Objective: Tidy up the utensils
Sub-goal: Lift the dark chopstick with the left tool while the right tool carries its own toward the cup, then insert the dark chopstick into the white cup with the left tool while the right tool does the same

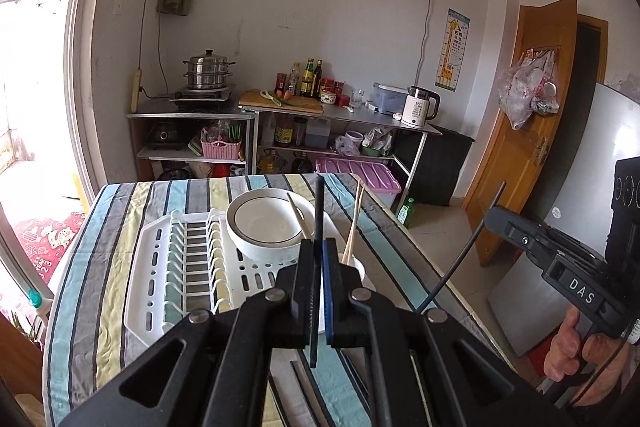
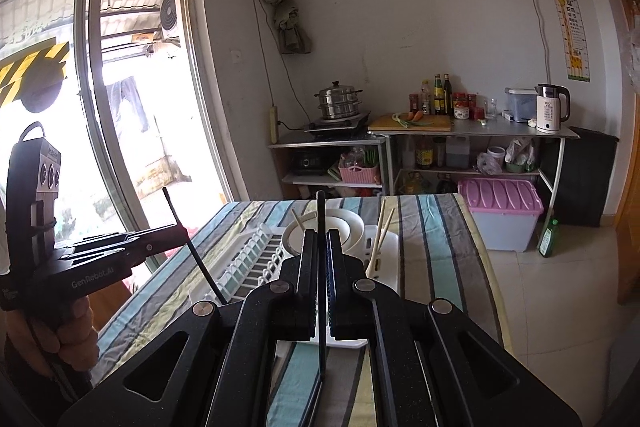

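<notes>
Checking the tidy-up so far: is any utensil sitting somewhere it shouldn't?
Yes. One wooden chopstick lies slanted in the white bowl on the drying rack, apart from the pair standing in the utensil cup. Each gripper holds a black chopstick.

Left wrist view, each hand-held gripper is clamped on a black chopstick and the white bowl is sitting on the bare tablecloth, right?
Not quite. The left wrist view shows the white bowl sitting on the white dish rack, not the tablecloth. Left hand-held gripper and right hand-held gripper each clamp a black chopstick.
</notes>
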The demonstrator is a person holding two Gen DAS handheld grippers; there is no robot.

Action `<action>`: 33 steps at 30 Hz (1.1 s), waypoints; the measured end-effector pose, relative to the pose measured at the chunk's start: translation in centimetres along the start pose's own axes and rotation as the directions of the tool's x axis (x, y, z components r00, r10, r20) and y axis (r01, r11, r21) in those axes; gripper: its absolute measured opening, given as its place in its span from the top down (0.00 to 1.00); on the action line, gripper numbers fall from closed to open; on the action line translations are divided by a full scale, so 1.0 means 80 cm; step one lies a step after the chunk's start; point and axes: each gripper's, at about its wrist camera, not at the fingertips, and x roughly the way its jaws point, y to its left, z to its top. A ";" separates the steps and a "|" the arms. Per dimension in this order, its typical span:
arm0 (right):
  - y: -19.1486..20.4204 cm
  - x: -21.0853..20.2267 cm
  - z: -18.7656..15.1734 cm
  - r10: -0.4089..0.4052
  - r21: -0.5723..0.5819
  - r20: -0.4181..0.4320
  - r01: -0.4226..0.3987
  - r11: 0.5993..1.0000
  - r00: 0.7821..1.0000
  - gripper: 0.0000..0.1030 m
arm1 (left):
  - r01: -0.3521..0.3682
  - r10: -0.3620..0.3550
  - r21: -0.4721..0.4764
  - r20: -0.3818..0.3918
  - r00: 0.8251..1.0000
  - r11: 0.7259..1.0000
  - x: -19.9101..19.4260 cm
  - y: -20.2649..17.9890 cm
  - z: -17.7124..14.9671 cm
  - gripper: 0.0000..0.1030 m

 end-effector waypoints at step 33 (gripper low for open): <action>-0.075 0.133 0.016 -0.041 0.087 -0.081 0.048 0.995 0.996 0.97 | 0.030 -0.038 -0.094 -0.084 0.996 0.995 0.157 0.014 0.044 0.96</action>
